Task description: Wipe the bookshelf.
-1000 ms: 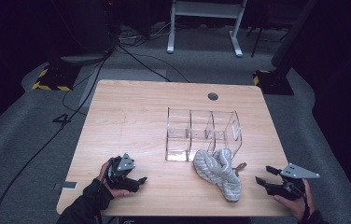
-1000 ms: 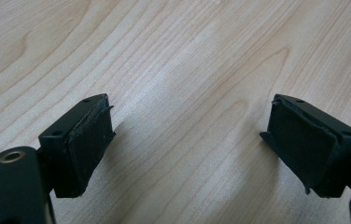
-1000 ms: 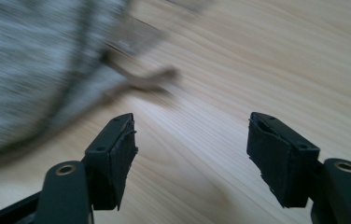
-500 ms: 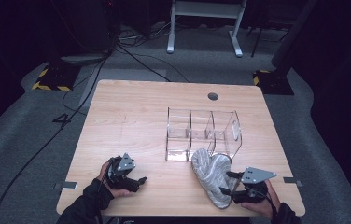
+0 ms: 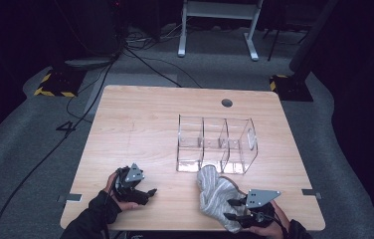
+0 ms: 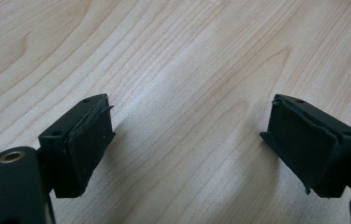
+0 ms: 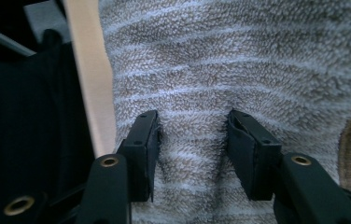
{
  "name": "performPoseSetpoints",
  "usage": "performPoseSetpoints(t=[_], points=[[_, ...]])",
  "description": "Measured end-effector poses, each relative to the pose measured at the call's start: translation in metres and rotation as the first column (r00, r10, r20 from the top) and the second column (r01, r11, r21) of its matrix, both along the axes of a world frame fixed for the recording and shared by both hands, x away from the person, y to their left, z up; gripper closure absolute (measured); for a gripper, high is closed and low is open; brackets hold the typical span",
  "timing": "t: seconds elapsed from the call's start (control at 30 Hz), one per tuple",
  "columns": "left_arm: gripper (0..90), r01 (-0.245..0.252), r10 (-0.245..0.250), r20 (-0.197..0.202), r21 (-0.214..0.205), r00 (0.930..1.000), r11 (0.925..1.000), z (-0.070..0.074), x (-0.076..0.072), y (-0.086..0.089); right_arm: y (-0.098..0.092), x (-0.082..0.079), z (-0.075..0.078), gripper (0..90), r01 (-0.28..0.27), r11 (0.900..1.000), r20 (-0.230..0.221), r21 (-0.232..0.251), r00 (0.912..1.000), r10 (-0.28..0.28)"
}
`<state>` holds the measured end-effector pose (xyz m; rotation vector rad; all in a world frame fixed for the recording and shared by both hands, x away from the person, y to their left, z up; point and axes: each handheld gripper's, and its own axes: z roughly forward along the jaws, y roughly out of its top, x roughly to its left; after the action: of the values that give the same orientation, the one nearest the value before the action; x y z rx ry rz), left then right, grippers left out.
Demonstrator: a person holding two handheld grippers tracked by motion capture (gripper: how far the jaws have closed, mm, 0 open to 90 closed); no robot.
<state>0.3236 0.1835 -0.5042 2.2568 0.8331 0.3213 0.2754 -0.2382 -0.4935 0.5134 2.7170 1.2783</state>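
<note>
- Grey terry cloth, a striped towel [image 5: 216, 198], lies bunched on the wooden table [image 5: 145, 129], just in front of the clear organizer [image 5: 217, 144] and touching its near wall at the top end.
- From the organizer, the towel runs toward the table's near edge, ending beside the person's right hand [image 5: 267, 224].
- Right gripper [image 5: 234, 210] sits at the towel's near end, on the side of the towel away from the organizer, pointing into the cloth.
- In the right gripper view, the right gripper [image 7: 192, 140] has its jaws half closed, with a fold of towel [image 7: 239, 70] bulging between them; both pads dig into the pile, so the cloth is pinched.
- Those jaws have just been closing, with the towel between them.
- Pale table edge [image 7: 87, 79] shows beside the towel in that view, with dark floor beyond it.
- Left gripper [image 5: 147, 194] rests low over the table, well to the left of the organizer and well apart from the towel, held by the left hand [image 5: 118, 186].
- In the left gripper view, the left gripper [image 6: 187, 135] has its jaws spread wide with bare wood grain [image 6: 178, 60] between them.
- Clear organizer stands upright near the table's middle, its compartments side by side in a row.
</note>
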Motion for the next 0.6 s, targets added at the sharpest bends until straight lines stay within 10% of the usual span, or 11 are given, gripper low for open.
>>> performPoseSetpoints(t=[0.23,0.43,0.6], points=[[14.8,-0.001,0.001,0.0,0.0,1.0,1.0,0.0,0.0,0.0,0.003,-0.009,0.005,47.4,-0.052,0.9986,0.026,-0.009,0.9983,0.052],[14.9,-0.002,0.002,0.0,0.0,1.0,1.0,0.0,0.0,0.0,-0.028,-0.006,0.033,42.1,0.045,0.9954,0.091,0.084,0.9945,-0.052],[14.8,-0.001,0.001,0.0,0.0,1.0,1.0,0.0,0.0,0.0,-0.062,-0.001,0.055,39.5,0.173,0.9781,0.184,0.115,0.9639,-0.192]])
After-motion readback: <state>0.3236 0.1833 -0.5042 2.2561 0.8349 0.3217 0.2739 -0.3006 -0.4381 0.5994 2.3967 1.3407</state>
